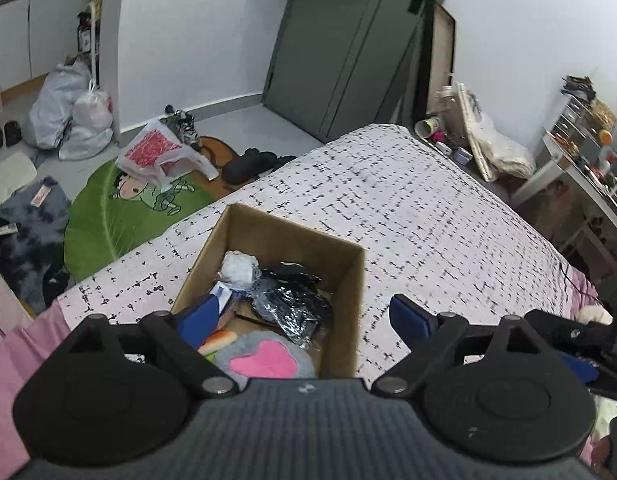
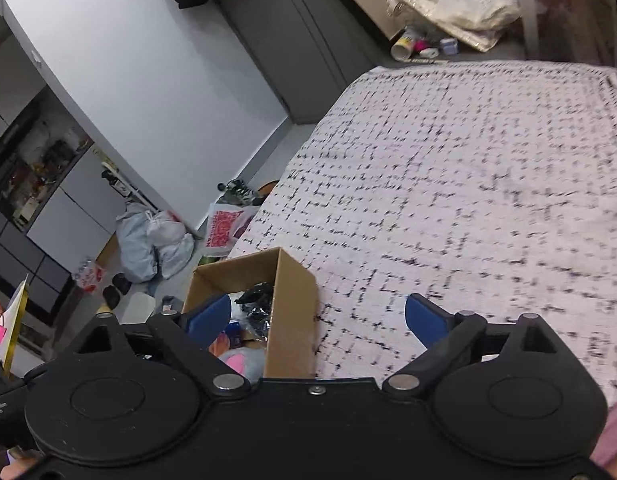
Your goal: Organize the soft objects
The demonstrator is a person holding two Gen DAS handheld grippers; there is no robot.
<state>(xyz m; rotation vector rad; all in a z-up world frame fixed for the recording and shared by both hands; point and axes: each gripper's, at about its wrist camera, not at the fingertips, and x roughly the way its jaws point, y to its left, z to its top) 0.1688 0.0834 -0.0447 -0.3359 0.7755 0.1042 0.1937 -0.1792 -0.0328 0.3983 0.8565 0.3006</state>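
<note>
Bedroom with a checked bed (image 1: 408, 208) carrying a cardboard box (image 1: 350, 304) of soft things. Left gripper (image 1: 304, 314) and right gripper (image 2: 318, 318) hover with fingers apart, empty; the box lies between and below the left fingers. Descending carelessly could snag the rim.

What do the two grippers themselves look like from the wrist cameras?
Both are alike: a black body with two round black discs, black link arms on silver pivot pins, and blue finger pads. The left gripper has a ribbed grey-black centre plate; one pad shows clearly. The right gripper has a smooth black plate with one screw, and white lettering at the frame's left edge.
</note>
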